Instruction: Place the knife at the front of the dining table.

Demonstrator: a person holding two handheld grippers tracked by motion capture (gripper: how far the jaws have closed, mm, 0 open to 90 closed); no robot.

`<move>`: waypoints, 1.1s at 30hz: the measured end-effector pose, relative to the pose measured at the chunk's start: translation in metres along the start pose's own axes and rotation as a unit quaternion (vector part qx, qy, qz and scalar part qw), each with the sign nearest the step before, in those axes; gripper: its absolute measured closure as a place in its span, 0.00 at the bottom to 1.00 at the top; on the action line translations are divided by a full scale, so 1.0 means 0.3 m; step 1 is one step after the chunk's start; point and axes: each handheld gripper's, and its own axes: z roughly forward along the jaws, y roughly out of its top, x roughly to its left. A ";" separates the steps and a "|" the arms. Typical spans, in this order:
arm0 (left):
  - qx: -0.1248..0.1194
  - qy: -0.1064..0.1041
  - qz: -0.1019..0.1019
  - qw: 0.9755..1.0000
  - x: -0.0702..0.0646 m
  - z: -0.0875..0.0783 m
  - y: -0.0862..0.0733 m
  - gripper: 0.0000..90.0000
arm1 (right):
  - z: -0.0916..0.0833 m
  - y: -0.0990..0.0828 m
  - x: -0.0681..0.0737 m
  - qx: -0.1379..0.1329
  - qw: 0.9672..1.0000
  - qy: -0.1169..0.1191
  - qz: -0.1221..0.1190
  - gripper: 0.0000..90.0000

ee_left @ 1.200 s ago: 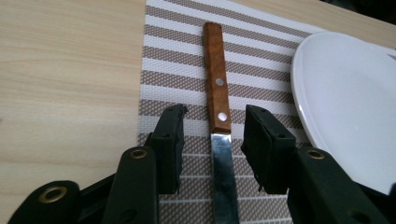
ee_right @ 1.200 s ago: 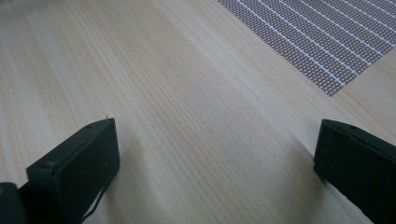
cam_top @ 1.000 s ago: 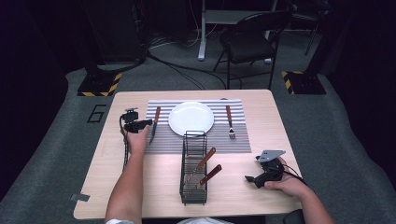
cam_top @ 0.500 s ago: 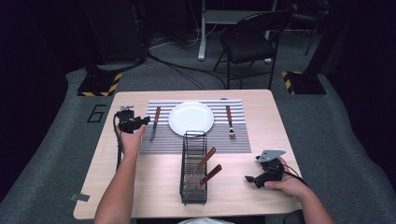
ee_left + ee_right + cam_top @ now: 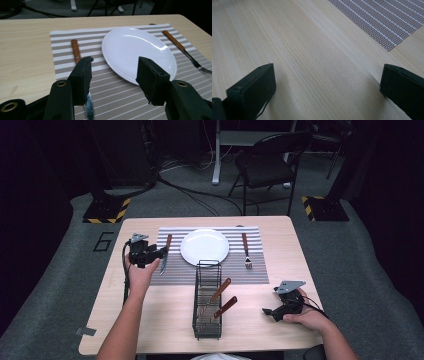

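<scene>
1. The setting looks partly laid: a white plate [image 5: 204, 246] lies mid-placemat [image 5: 255, 270], a fork [image 5: 245, 251] beside it toward the desk's right edge, and a knife [image 5: 165, 253] at the mat's left end.
2. Judging from this, the left claw [image 5: 159, 254] has just set the knife down; a clean retreat means lifting straight up so neither jaw drags the blade.
3. That claw's jaws are spread wide and hold nothing; one jaw hangs just over the knife, contact unclear.
4. The wire caddy [image 5: 207, 301] near the front edge holds two more wooden-handled utensils.
5. The right claw [image 5: 270, 311] rests near the desk's front right corner, wide apart and empty.
</scene>
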 end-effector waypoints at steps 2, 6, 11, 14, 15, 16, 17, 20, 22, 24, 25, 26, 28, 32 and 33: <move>0.002 -0.008 0.014 1.000 -0.023 -0.012 0.003 0.50 | 0.000 0.000 0.000 0.000 1.000 0.000 0.000 0.00; 0.010 -0.020 0.036 0.999 -0.060 -0.029 0.002 0.50 | 0.000 0.000 0.000 -0.001 1.000 -0.001 0.000 0.00; 0.019 -0.029 0.057 0.998 -0.093 -0.051 -0.012 0.50 | 0.000 0.000 0.000 0.000 1.000 0.000 0.000 0.00; 0.031 -0.037 0.074 0.996 -0.109 -0.065 -0.027 0.50 | 0.000 0.000 0.000 0.000 1.000 0.000 0.000 0.00; 0.036 -0.042 0.082 0.995 -0.119 -0.072 -0.037 0.50 | 0.000 0.000 0.000 0.000 1.000 0.000 0.000 0.00; 0.036 -0.042 0.082 0.995 -0.119 -0.072 -0.037 0.50 | 0.000 0.000 0.000 0.000 1.000 0.000 0.000 0.00; 0.037 -0.044 0.085 0.995 -0.122 -0.075 -0.042 0.50 | 0.000 0.000 0.000 -0.001 1.000 -0.001 0.000 0.00; 0.040 -0.050 0.087 0.994 -0.127 -0.090 -0.053 0.50 | 0.000 0.000 0.000 0.000 1.000 0.000 0.000 0.00; 0.042 -0.052 0.091 0.994 -0.131 -0.101 -0.059 0.50 | 0.000 0.000 0.000 0.000 1.000 0.000 0.000 0.00; 0.042 -0.050 0.095 0.993 -0.133 -0.113 -0.066 0.50 | 0.000 0.000 0.000 0.000 1.000 0.000 0.000 0.00; 0.043 -0.052 0.095 0.993 -0.133 -0.118 -0.070 0.50 | 0.000 0.000 0.000 -0.001 1.000 -0.001 0.000 0.00; 0.043 -0.054 0.094 0.993 -0.134 -0.122 -0.076 0.49 | 0.000 0.000 0.000 -0.001 1.000 -0.001 0.000 0.00; 0.051 -0.056 0.093 0.993 -0.136 -0.125 -0.091 0.49 | 0.000 0.000 0.000 0.000 1.000 0.000 0.000 0.00; 0.057 -0.054 0.093 0.993 -0.132 -0.127 -0.135 0.49 | 0.000 0.000 0.000 0.000 1.000 0.000 0.000 0.00; 0.058 -0.057 0.091 0.993 -0.130 -0.125 -0.147 0.49 | 0.000 0.000 0.000 -0.001 1.000 -0.001 0.000 0.00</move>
